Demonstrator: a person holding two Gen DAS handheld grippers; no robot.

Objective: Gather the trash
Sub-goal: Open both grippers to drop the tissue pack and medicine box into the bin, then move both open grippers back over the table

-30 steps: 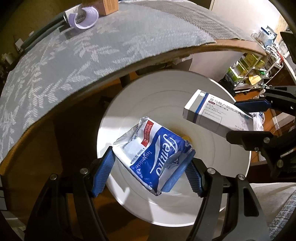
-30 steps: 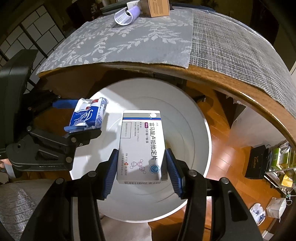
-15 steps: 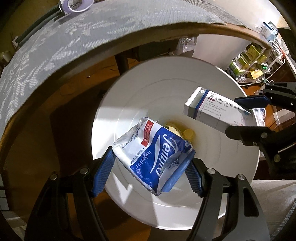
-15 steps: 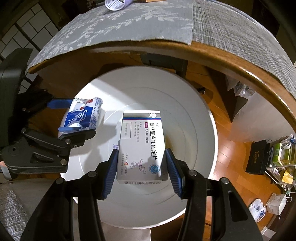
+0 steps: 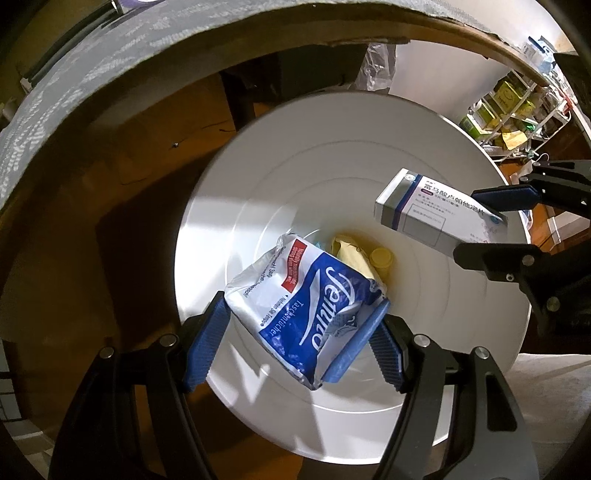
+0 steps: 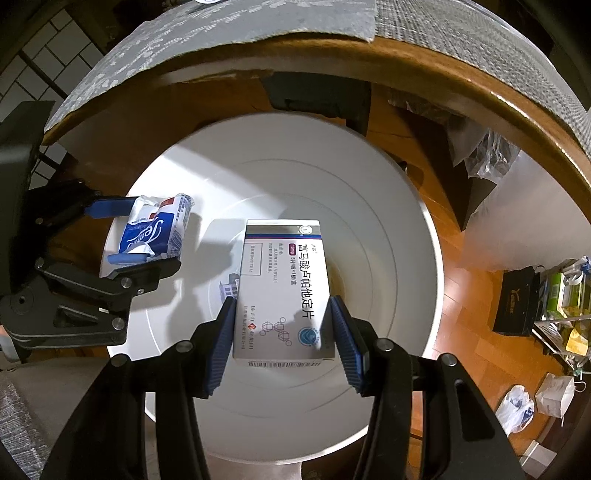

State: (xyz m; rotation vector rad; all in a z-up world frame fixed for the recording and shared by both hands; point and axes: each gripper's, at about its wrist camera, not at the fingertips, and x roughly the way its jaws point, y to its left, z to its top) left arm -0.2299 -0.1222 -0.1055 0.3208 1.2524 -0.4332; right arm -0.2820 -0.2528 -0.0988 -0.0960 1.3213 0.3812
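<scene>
My left gripper [image 5: 295,317] is shut on a blue and white tissue pack [image 5: 306,302] and holds it above the open white trash bin [image 5: 258,192]. My right gripper [image 6: 282,332] is shut on a white medicine box [image 6: 284,288], also above the bin [image 6: 388,206]. In the left wrist view the box [image 5: 436,218] hangs at the right, over the bin's far side. In the right wrist view the tissue pack [image 6: 155,229] is at the left, over the bin's rim. Yellow trash [image 5: 362,254] lies at the bin's bottom.
The wooden table edge with a grey patterned cloth [image 6: 207,33] arches above the bin. A dark table leg [image 6: 321,99] stands behind the bin. Plastic bags [image 6: 480,147] lie on the wood floor at right. A shelf rack [image 5: 513,110] stands far right.
Both grippers have moved down below the table edge and closer over the bin, still holding their items. The bin now fills more of both views.
</scene>
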